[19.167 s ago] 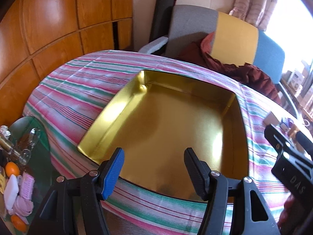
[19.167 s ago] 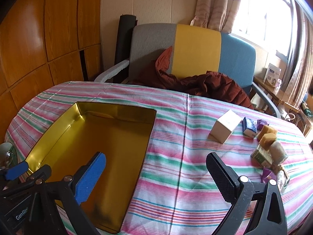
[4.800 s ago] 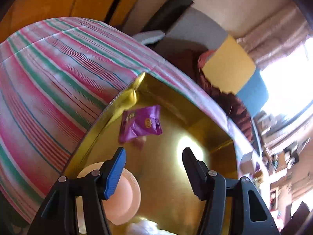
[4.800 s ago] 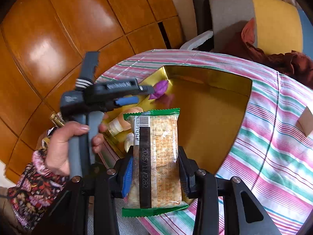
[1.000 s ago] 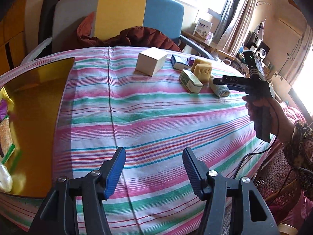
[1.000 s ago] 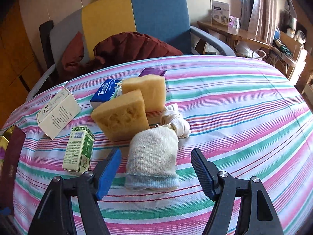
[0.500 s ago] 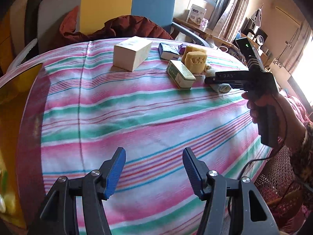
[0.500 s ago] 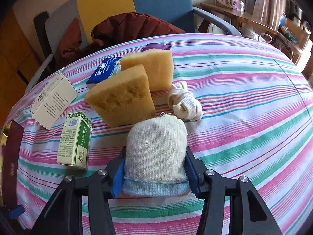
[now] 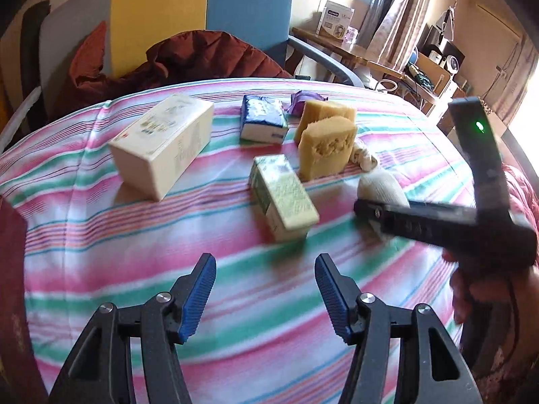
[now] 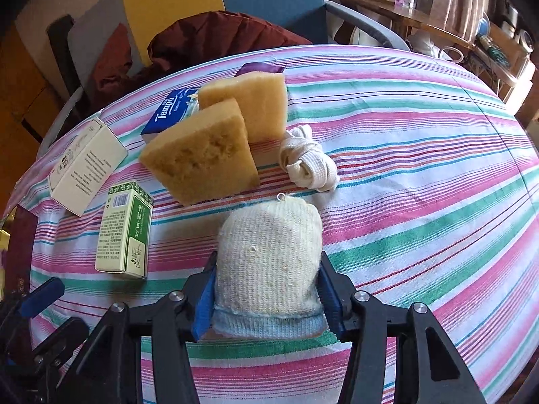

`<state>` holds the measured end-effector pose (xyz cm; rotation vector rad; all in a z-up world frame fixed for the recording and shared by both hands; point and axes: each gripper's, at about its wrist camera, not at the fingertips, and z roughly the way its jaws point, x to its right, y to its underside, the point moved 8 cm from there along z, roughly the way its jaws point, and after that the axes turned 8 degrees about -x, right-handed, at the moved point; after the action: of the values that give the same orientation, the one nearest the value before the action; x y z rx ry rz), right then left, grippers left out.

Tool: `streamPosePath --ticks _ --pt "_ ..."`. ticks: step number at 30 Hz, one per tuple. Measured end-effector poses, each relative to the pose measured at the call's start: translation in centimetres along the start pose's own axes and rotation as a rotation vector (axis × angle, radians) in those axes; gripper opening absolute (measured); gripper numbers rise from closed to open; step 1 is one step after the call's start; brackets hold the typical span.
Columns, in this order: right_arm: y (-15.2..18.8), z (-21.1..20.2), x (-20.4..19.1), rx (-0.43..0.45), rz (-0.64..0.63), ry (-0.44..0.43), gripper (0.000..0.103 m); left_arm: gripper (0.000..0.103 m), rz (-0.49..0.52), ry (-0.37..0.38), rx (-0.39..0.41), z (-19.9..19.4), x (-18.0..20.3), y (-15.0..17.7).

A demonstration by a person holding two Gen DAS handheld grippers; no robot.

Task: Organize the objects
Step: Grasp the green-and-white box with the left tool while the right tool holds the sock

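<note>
Right wrist view shows our right gripper [image 10: 267, 291] closed around a cream knitted pouch with a pale blue cuff [image 10: 269, 259], its blue-padded fingers [image 10: 204, 298] pressing the pouch from both sides near the cuff, while the pouch lies on the pink, green and white striped tablecloth [image 10: 421, 175]. Just beyond the pouch we see a knotted bundle of white cloth tape [image 10: 308, 165], and to its left two tan sponge blocks [image 10: 202, 151] leaning one against the other. Behind the sponges sit a blue Tempo tissue pack [image 10: 166, 114] and a purple wrapper [image 10: 259, 67], only partly visible. A green and white carton [image 10: 124, 232] lies flat to the left of the pouch, apart from it, and a cream rectangular box with small print [image 10: 86, 165] lies farther left, near the cloth's edge. In the left wrist view, our left gripper [image 9: 264, 294] hangs over a bare stretch of the stripes with its fingers spread wide and nothing between them; the green carton lies just ahead of it. There the right tool appears from the side as a black bar across the pouch, held by our right hand [image 9: 485, 299], with a green light glowing on its upright part. A grey, yellow and blue chair [image 9: 202, 17] draped with dark red fabric [image 9: 188, 57] stands behind the table.
</note>
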<state>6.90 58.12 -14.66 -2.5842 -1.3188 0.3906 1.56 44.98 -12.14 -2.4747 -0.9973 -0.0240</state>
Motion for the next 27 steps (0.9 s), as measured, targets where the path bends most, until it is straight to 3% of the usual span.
streamPosePath --ticks 4,9,14,18,22,27 --pt "0.0 -0.1 0.4 -0.011 0.003 -0.002 0.054 0.063 -0.016 0.035 -0.005 1.4 1.1 -2.2" --pt "0.1 -0.2 0.6 -0.018 -0.001 0.007 0.054 0.065 0.022 -0.032 0.002 3.2 1.4 -3.8" --pt "0.2 -0.3 0.7 -0.023 -0.009 0.02 0.054 0.064 -0.005 -0.056 -0.022 5.1 0.4 -4.3" --pt "0.3 -0.4 0.9 -0.022 -0.009 0.022 0.054 0.064 0.018 -0.071 0.012 5.1 0.2 -4.7" --pt "0.3 -0.5 1.1 -0.022 -0.01 0.022 0.055 0.048 0.068 -0.122 0.072 4.8 -0.3 -4.1" --pt "0.5 -0.6 1.4 -0.016 -0.021 0.035 0.055 0.032 0.033 -0.094 0.095 4.1 -1.4 -3.8"
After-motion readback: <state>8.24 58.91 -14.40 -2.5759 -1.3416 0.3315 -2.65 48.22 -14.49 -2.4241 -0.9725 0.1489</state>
